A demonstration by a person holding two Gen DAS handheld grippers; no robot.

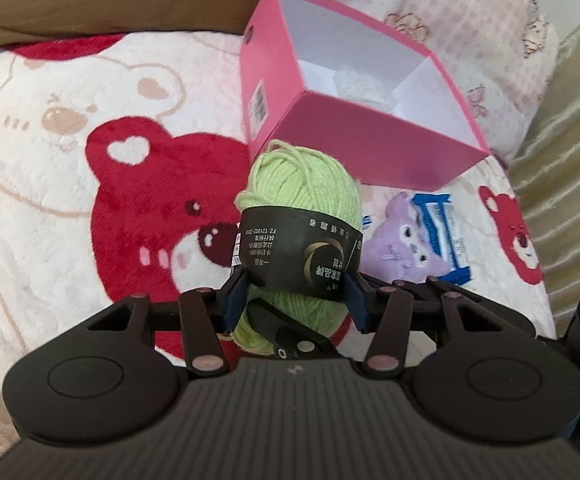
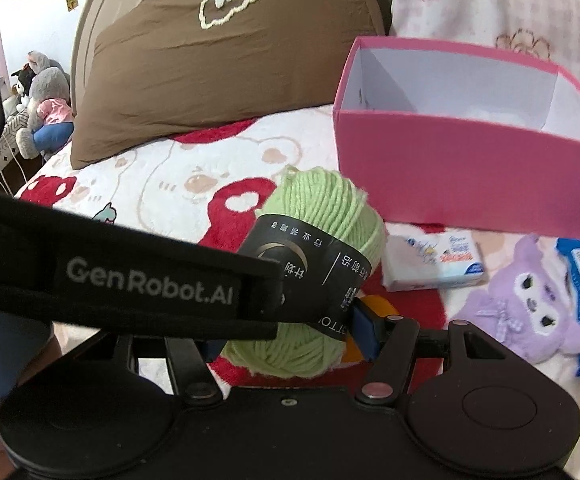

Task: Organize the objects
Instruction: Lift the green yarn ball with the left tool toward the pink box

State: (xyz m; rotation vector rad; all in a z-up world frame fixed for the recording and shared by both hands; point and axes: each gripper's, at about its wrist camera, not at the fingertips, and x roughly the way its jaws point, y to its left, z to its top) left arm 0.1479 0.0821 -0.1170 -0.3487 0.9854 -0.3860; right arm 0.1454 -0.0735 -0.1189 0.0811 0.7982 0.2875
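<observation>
Left wrist: your left gripper (image 1: 296,296) clamps the green yarn ball (image 1: 302,216) just short of the pink box (image 1: 354,140) near edge, open blanket (image 1: 50,184) leftward; right wrist: your right gripper (image 2: 290,320) pads press that same yarn, box rim ahead-right, purple plush (image 2: 526,304) crowding right.
</observation>
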